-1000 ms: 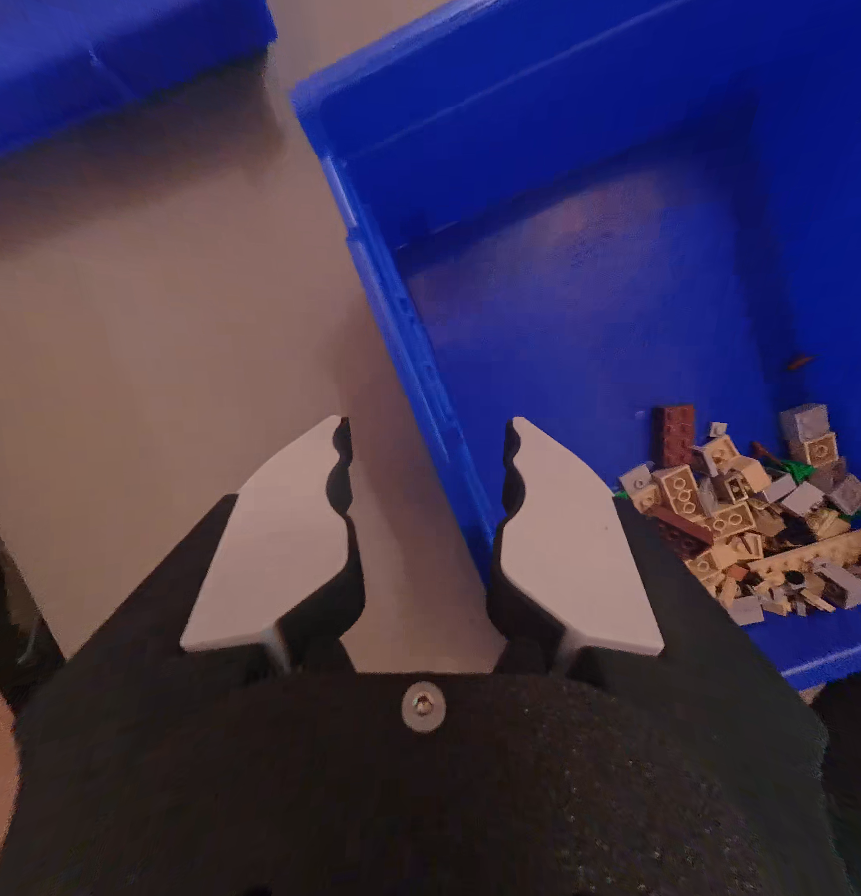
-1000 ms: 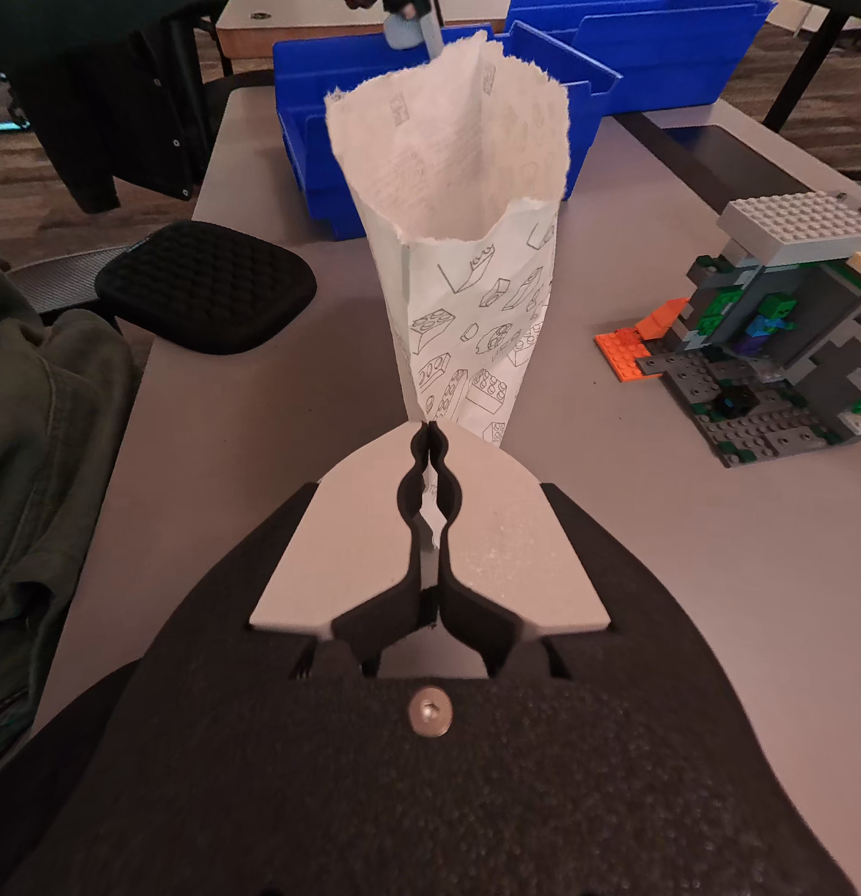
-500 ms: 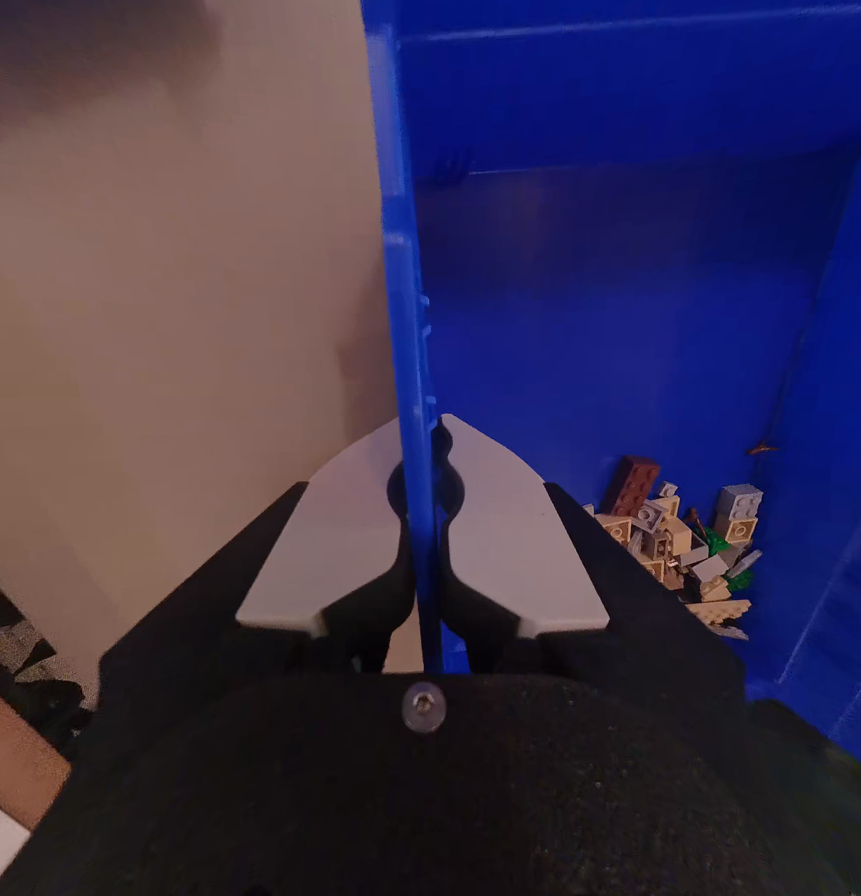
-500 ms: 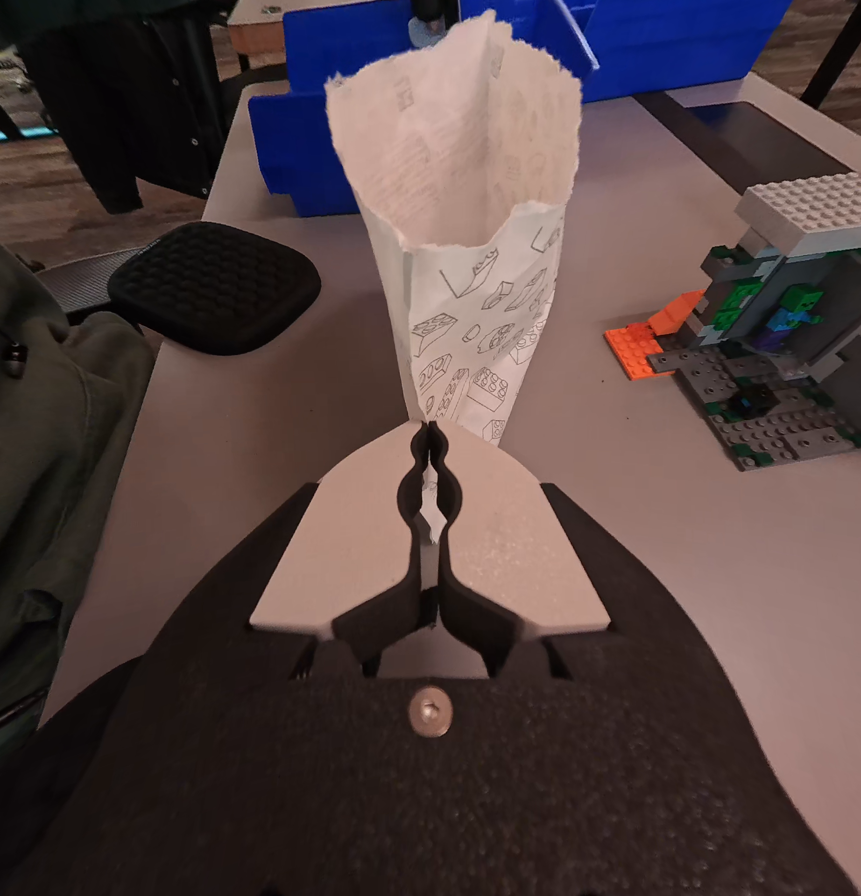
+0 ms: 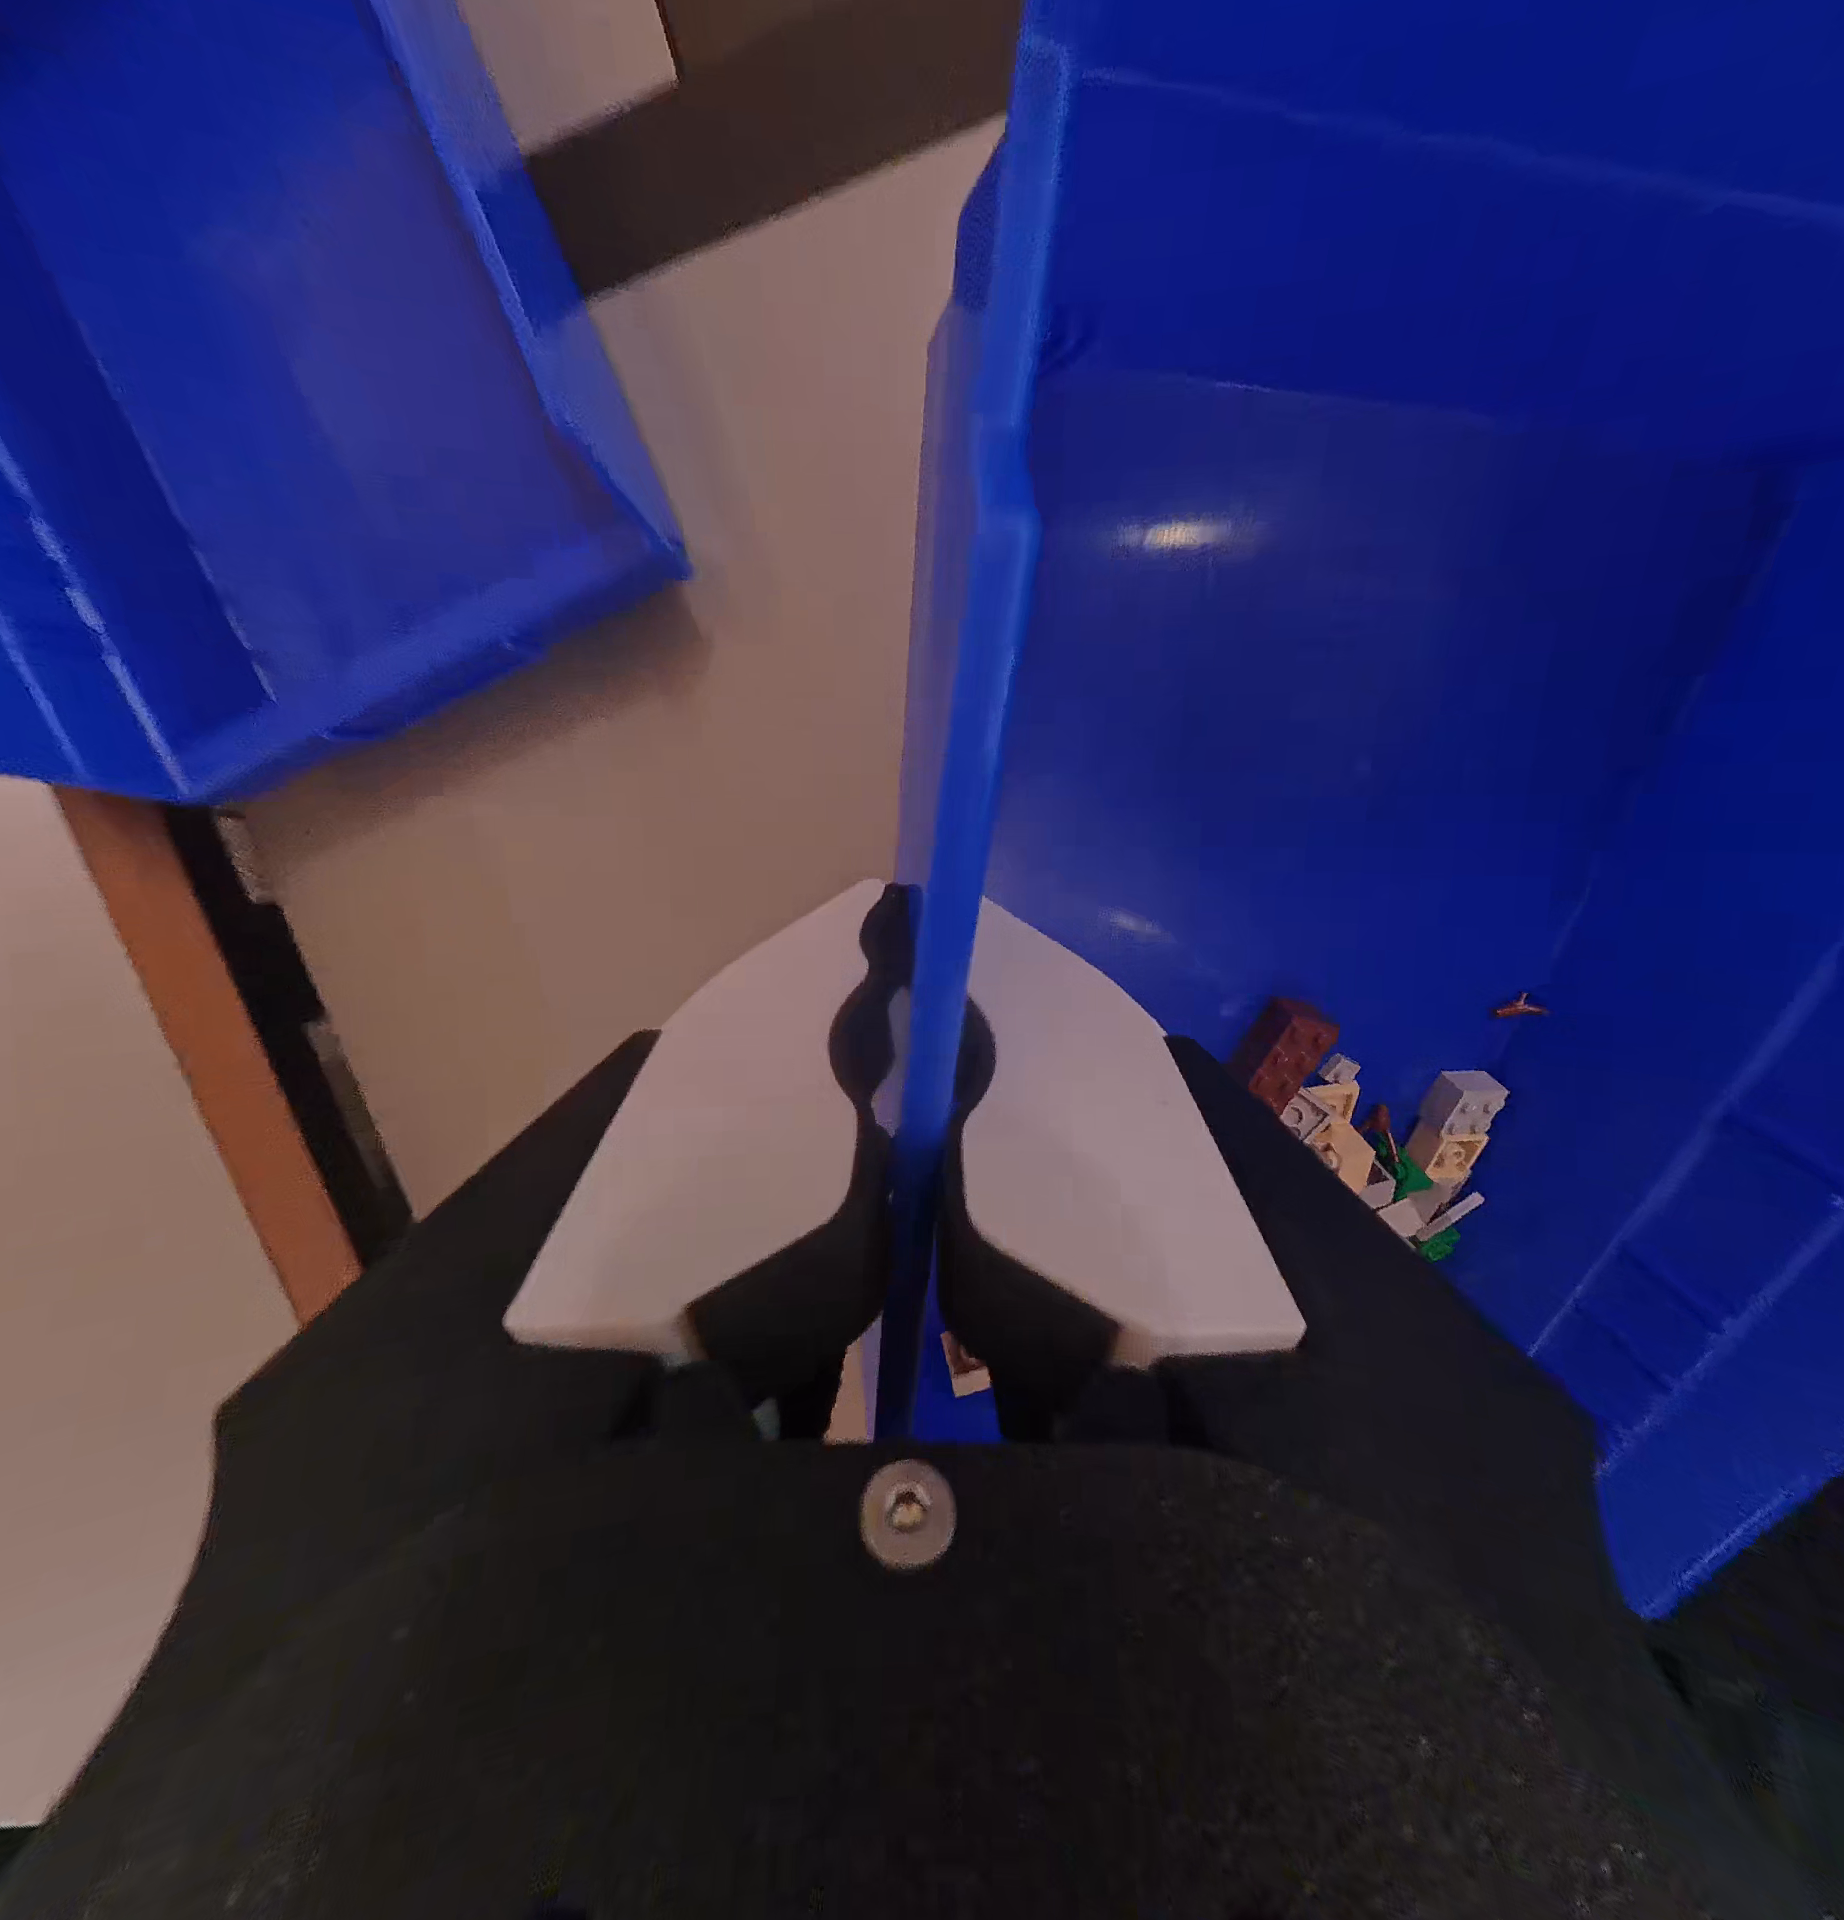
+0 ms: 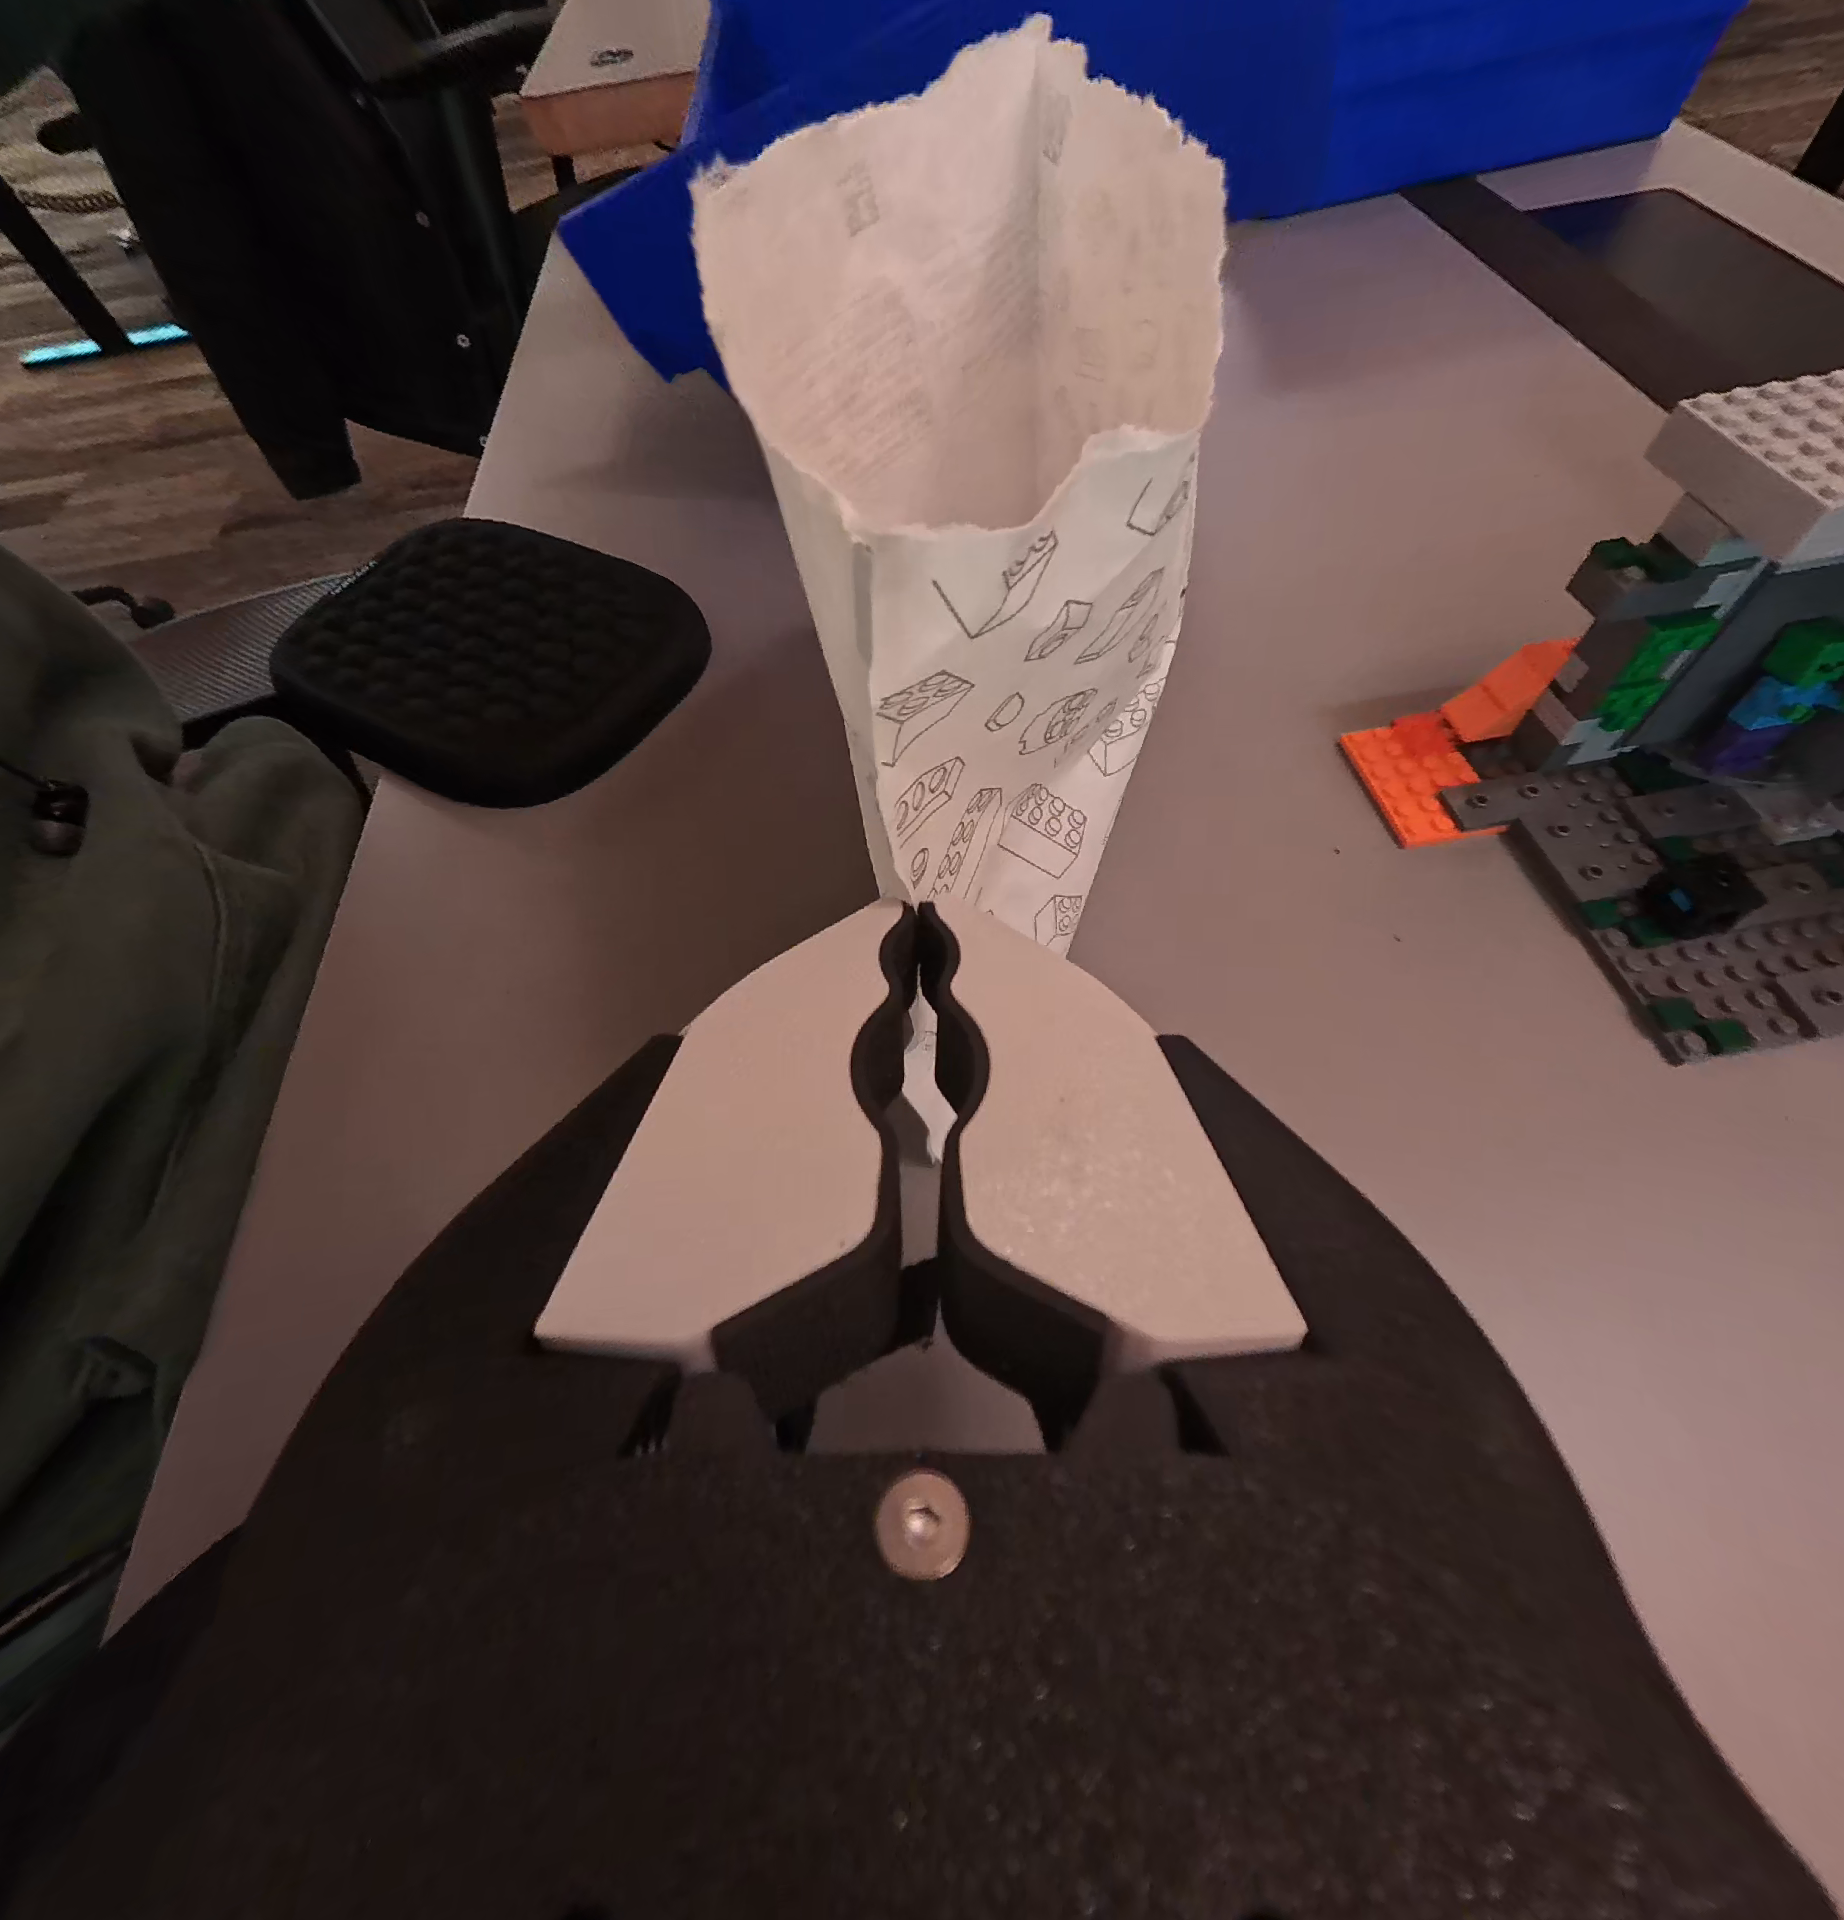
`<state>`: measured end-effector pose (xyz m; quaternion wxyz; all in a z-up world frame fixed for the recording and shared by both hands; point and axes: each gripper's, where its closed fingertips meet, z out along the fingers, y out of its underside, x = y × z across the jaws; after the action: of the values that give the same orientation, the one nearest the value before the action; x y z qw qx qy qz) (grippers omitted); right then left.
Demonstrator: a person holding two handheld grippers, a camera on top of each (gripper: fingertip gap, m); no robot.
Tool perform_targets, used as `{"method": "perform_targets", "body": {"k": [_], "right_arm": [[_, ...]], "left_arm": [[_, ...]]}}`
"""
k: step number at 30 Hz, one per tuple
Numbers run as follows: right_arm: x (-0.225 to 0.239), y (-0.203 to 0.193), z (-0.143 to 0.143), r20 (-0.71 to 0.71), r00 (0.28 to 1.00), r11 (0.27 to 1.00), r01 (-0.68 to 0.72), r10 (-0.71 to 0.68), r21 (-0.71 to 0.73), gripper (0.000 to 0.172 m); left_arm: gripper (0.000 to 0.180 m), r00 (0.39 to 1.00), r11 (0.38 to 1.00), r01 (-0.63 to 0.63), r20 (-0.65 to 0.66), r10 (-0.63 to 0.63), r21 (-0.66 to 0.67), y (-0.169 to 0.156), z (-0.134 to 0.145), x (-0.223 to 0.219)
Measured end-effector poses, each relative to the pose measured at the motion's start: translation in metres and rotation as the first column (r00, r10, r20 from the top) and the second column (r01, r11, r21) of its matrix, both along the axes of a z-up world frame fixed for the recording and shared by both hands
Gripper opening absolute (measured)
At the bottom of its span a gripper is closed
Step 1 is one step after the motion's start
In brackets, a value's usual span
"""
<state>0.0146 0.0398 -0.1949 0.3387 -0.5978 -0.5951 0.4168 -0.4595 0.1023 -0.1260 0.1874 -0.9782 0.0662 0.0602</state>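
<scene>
Blue bin (image 5: 1417,623), left wrist view: left gripper (image 5: 923,925) is clenched on the bin's side wall, pads (image 5: 752,1101) pressing the thin blue edge from both sides. The bin looks tipped up, its wall running straight away from the fingers. A small heap of loose bricks (image 5: 1365,1132), tan, grey, brown and a bit of green, sits in the bin's low corner just right of the gripper. One tiny brown piece (image 5: 1520,1006) lies apart on the bin floor. A second blue bin (image 5: 274,416) is off to the left on the light table (image 5: 544,914), well apart. The view is slightly blurred.

Right wrist view: right gripper (image 6: 918,914) is pinched tight on the bottom end of a white paper bag (image 6: 959,416) printed with brick outlines. The bag points away from the fingers, mouth torn open and gaping, nothing visible inside. Blue bins (image 6: 1313,94) show right behind the bag mouth. A built brick model (image 6: 1728,727) with an orange plate is on the grey table at right, well apart. A black chair armrest (image 6: 482,655) is at left, a dark green garment (image 6: 87,935) at the near left edge.

Progress as judged: both grasps are made, the bricks are in the bin, none seen in the bag.
</scene>
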Motion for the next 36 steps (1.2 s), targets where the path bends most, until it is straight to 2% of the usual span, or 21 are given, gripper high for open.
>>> {"method": "perform_targets", "body": {"k": [1, 11, 28, 36], "right_arm": [[-0.001, 0.0, 0.0, -0.001, 1.0, 1.0, -0.001, 0.001, 0.001, 0.0], [-0.016, -0.004, 0.0, 0.01, 1.0, 1.0, 0.009, -0.009, -0.01, 0.0], [-0.042, -0.02, 0.002, 0.02, 1.0, 0.998, -0.021, 0.022, -0.06, 0.0], [-0.052, -0.015, 0.004, 0.01, 1.0, 0.993, 0.002, -0.001, -0.12, 0.0]], "left_arm": [[0.006, 1.0, 1.0, 0.011, -0.015, -0.01, 0.02, 0.005, 0.01, 0.004], [0.006, 0.986, 0.966, 0.142, -0.115, -0.119, 0.214, 0.052, 0.1, 0.069], [0.006, 0.96, 0.892, 0.274, -0.153, -0.234, 0.358, 0.102, 0.198, 0.177], [0.006, 0.959, 0.858, 0.282, -0.146, -0.243, 0.43, 0.12, 0.223, 0.214]]}}
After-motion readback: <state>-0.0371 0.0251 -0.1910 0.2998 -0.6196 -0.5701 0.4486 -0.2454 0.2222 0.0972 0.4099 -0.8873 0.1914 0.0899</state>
